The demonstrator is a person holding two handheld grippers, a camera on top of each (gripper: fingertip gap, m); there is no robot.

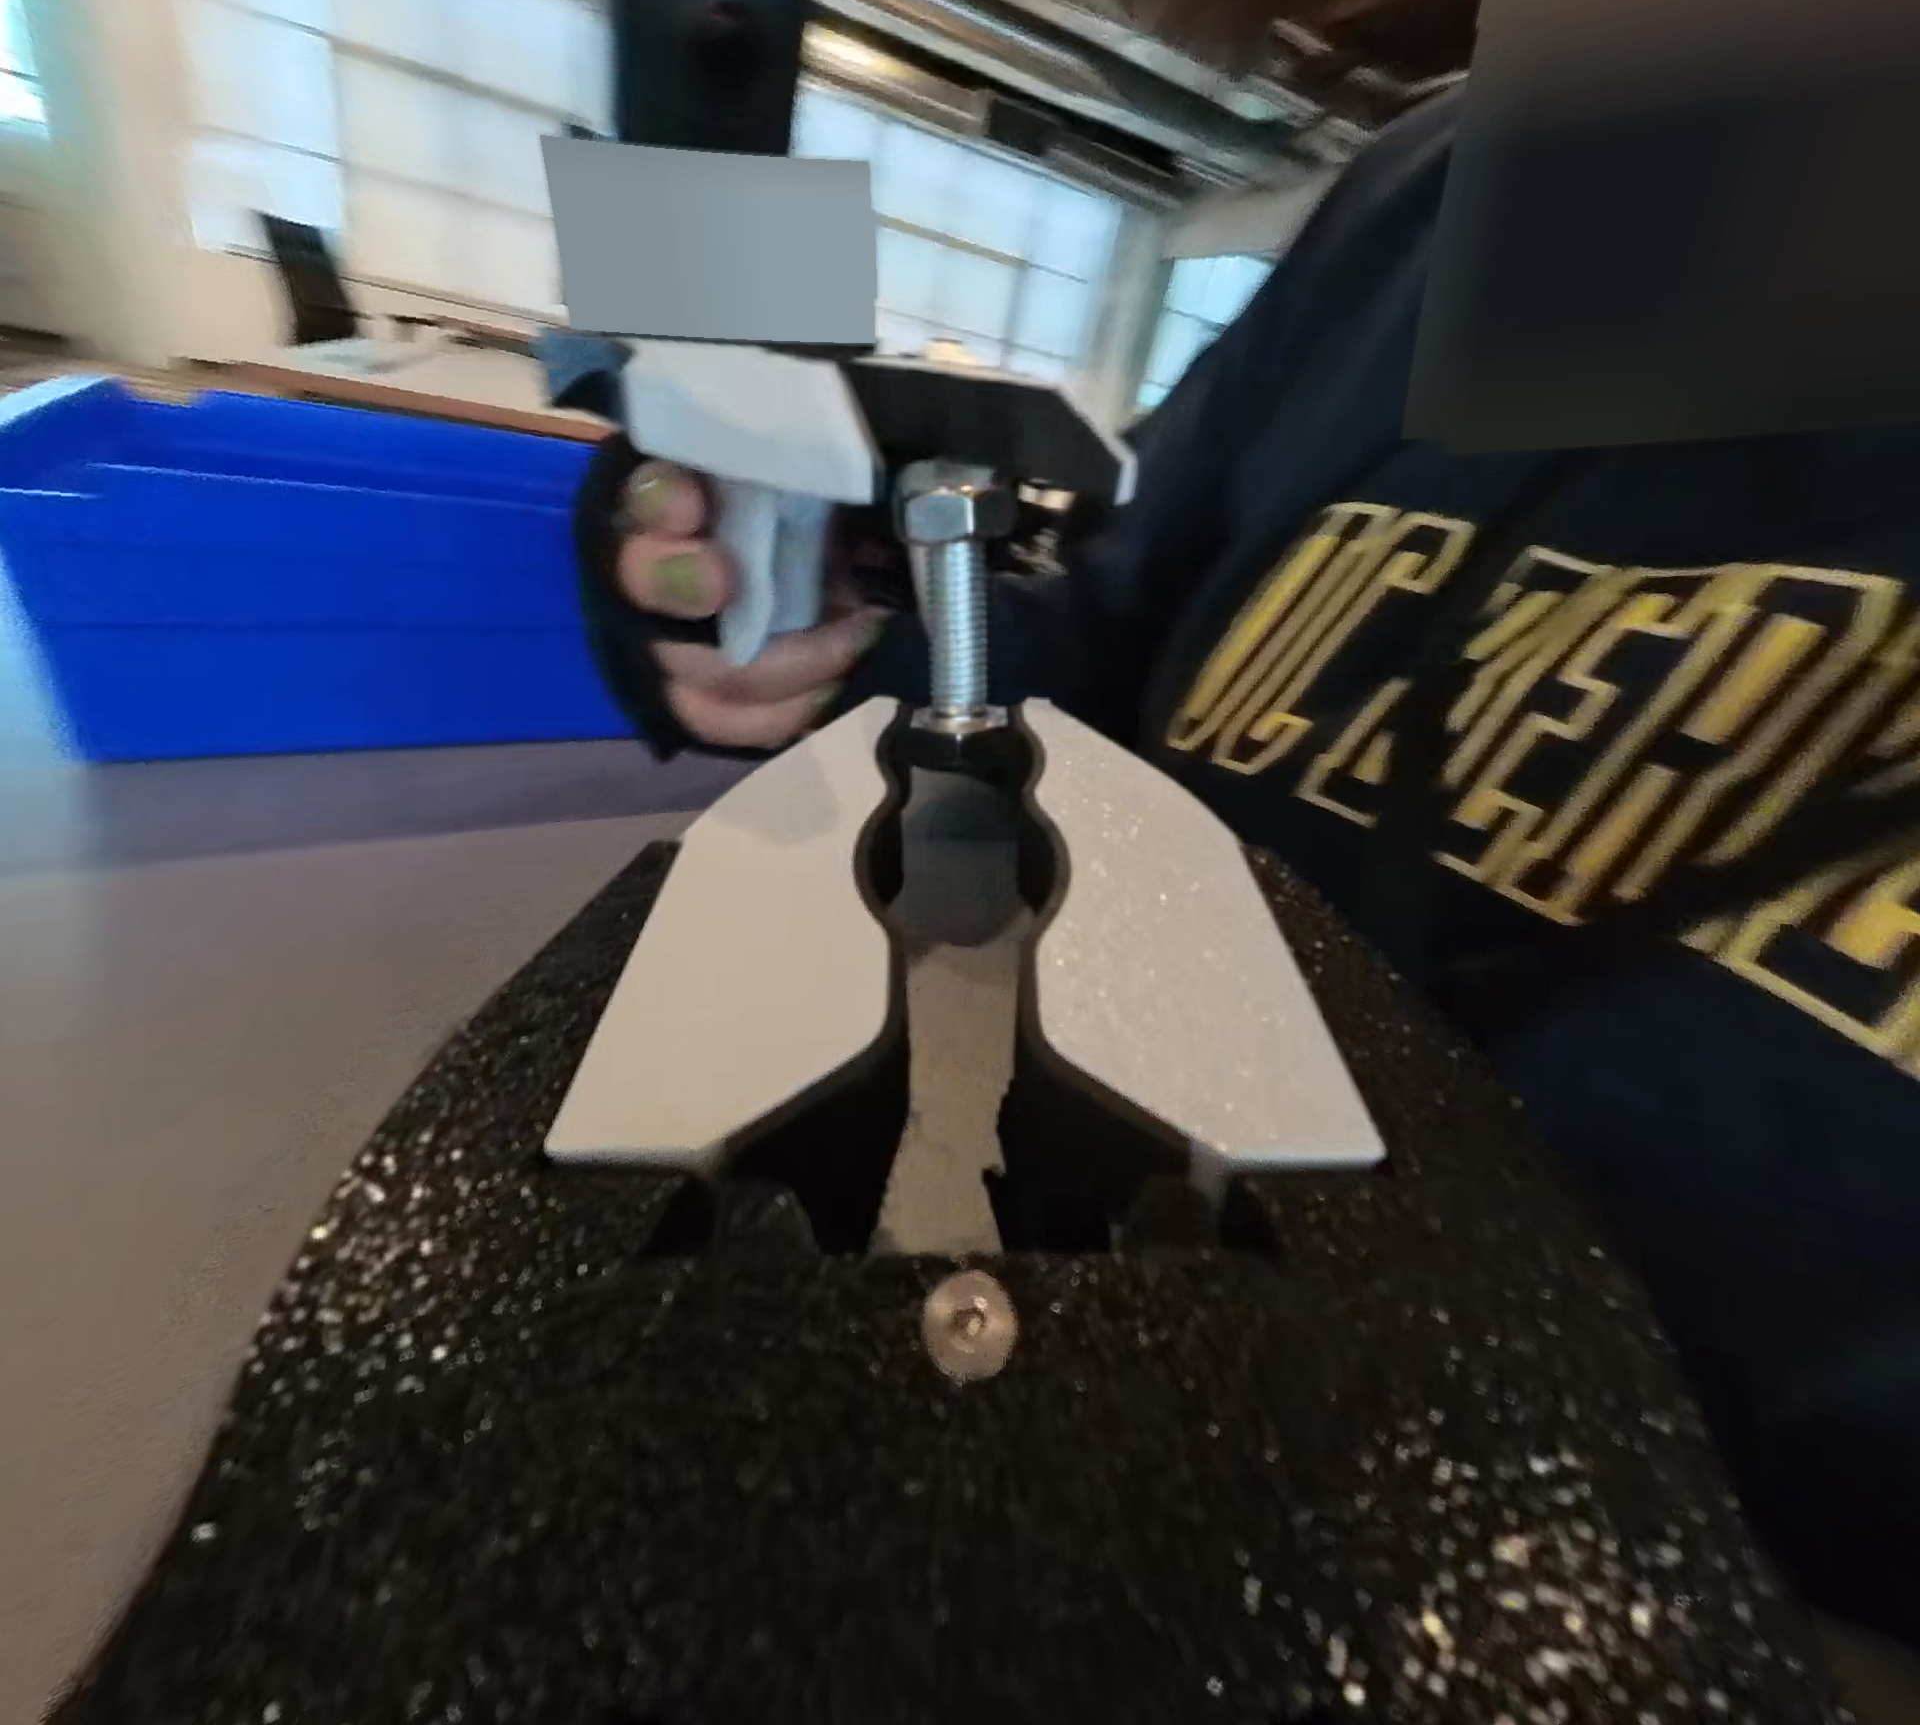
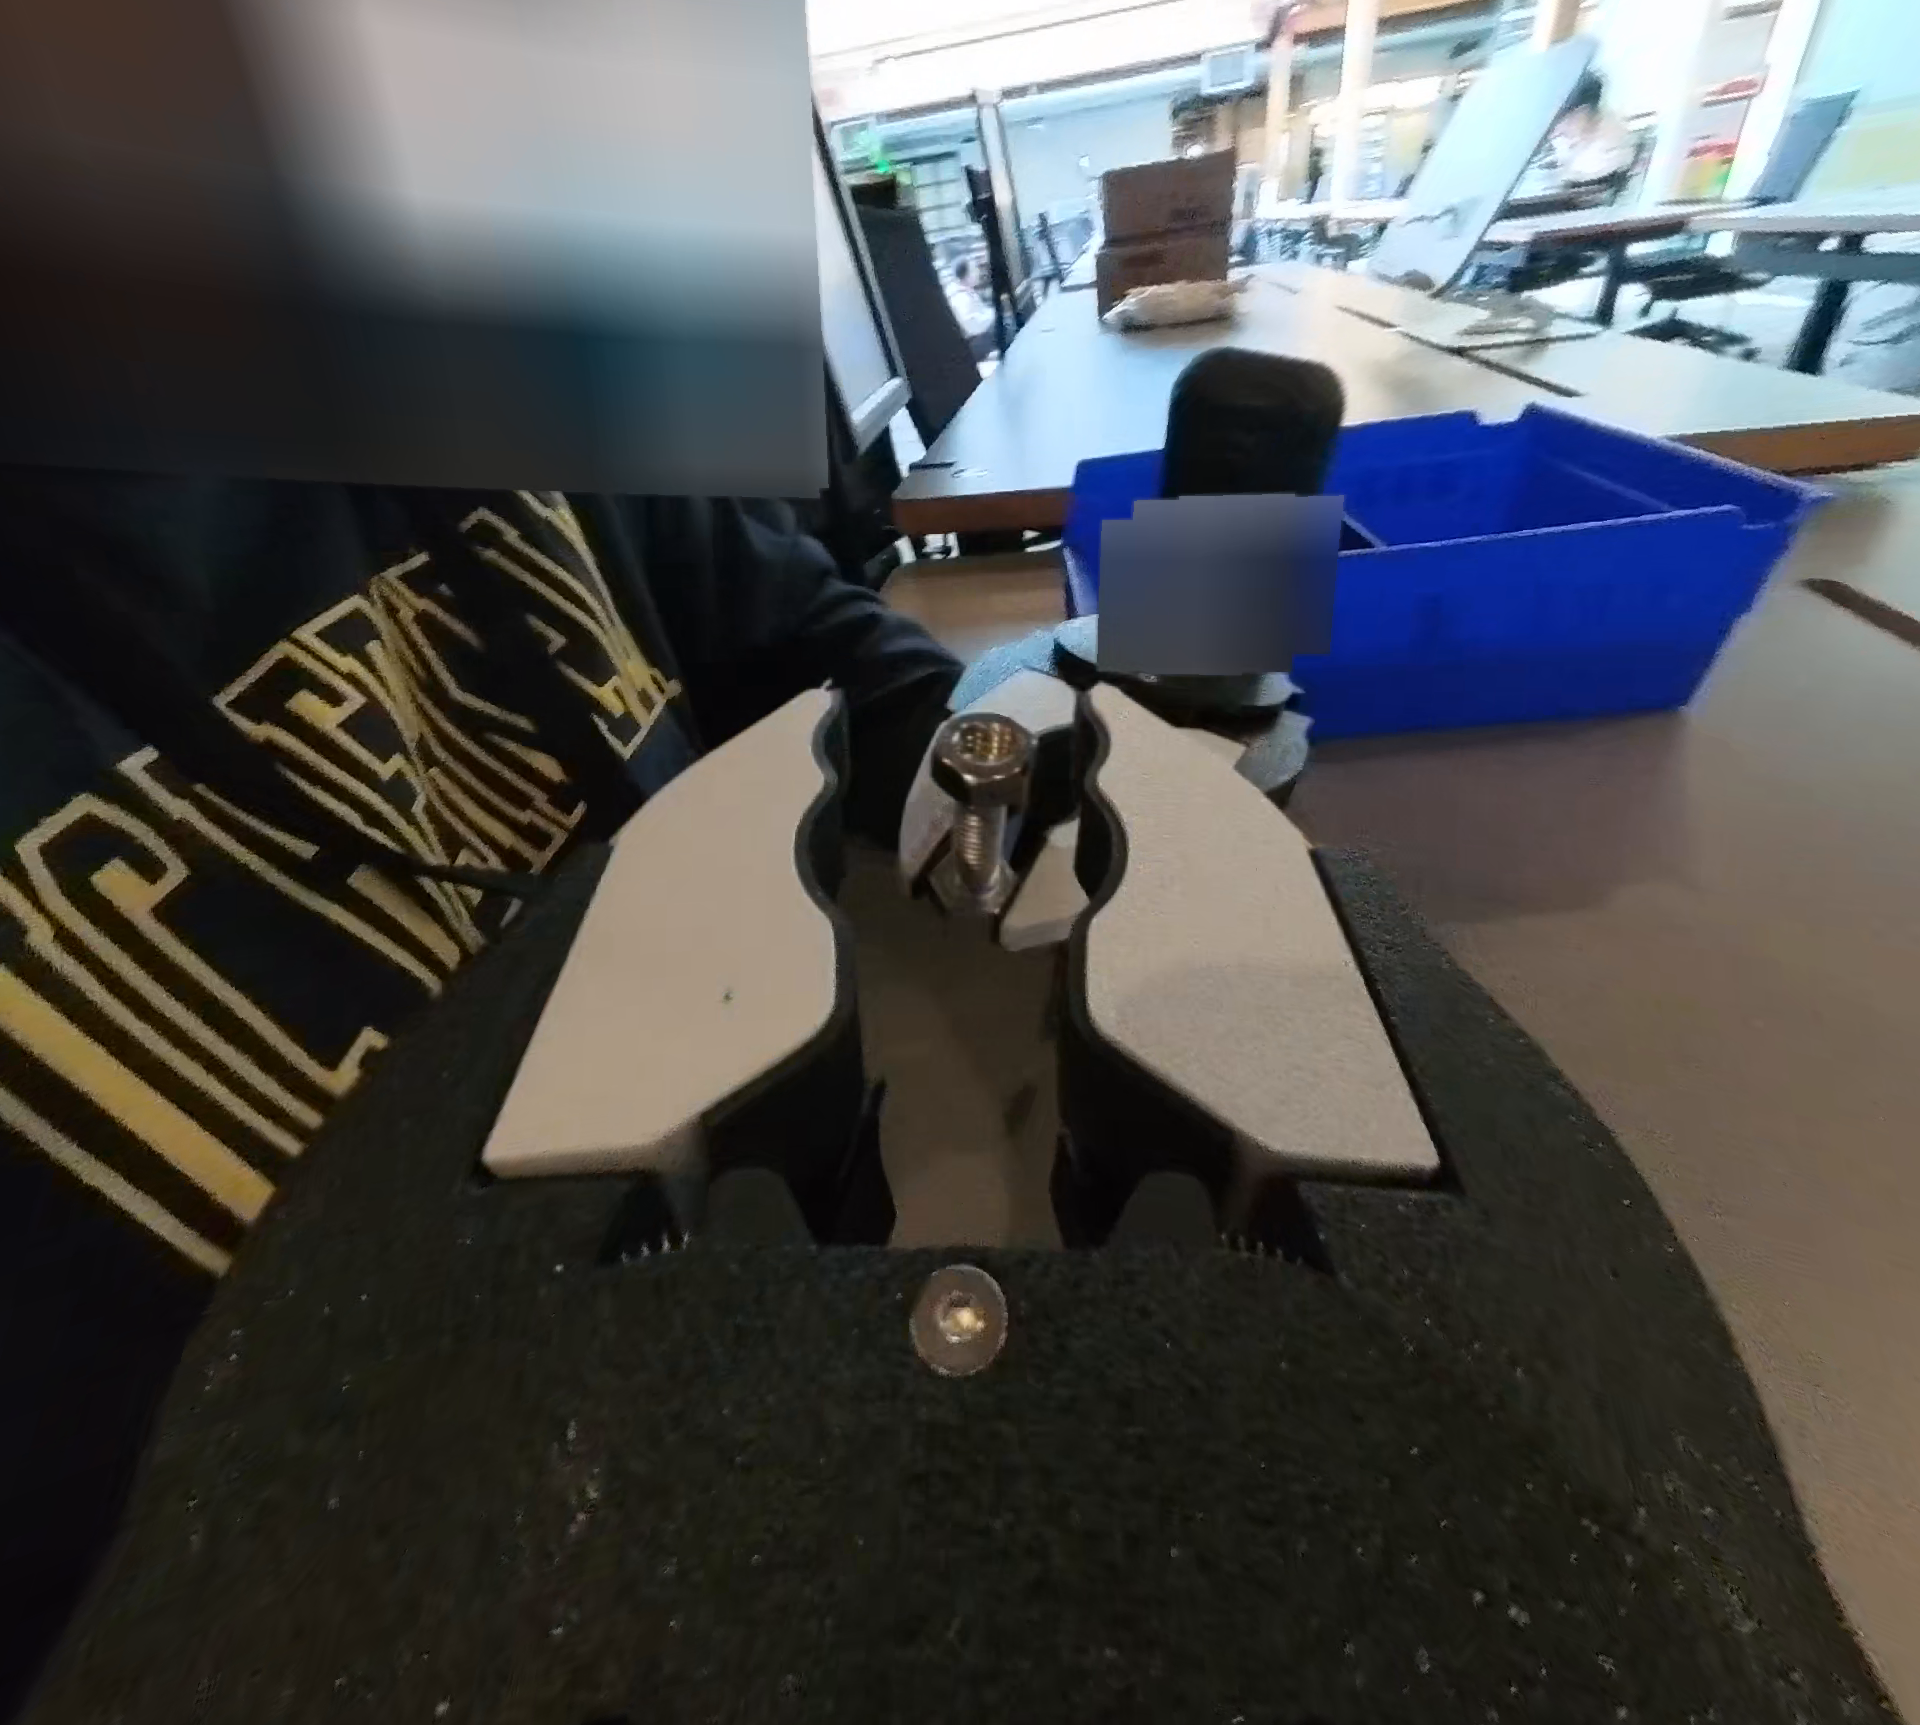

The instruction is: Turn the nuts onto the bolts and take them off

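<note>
The left tongs (image 1: pixel 961 740) are clamped on the lower end of a silver threaded steel bolt (image 1: pixel 958 626), pinching a thin hexagonal collar there. This is most likely to keep the bolt from spinning while its other end is worked. The bolt is held in the air above the grey-brown table (image 1: pixel 260 948), in front of the person's dark sweatshirt with a gold pattern (image 1: pixel 1558 740) and well clear of the blue plastic bin (image 1: pixel 312 574) standing farther back. In the left wrist view its long axis rises nearly straight up from the left tips, crosswise to those fingers. The bare threads lead to a thicker hexagonal steel piece (image 1: pixel 951 517) at the top end. In the right wrist view the same bolt looks foreshortened, with its hexagonal end aimed back towards that camera, so the axis seems to run roughly along the reach of the right tongs (image 2: pixel 956 711). That alignment would let a roll of the wrist turn the piece about the thread. The right tongs stand apart, wider than the hexagonal piece, which sits between their tips with no visible contact. A gloved hand (image 1: pixel 707 626) grips their handle. The round centre of the top piece suggests a nut sitting at the very tip of the thread, but I cannot rule out that it is the bolt's head.
</note>
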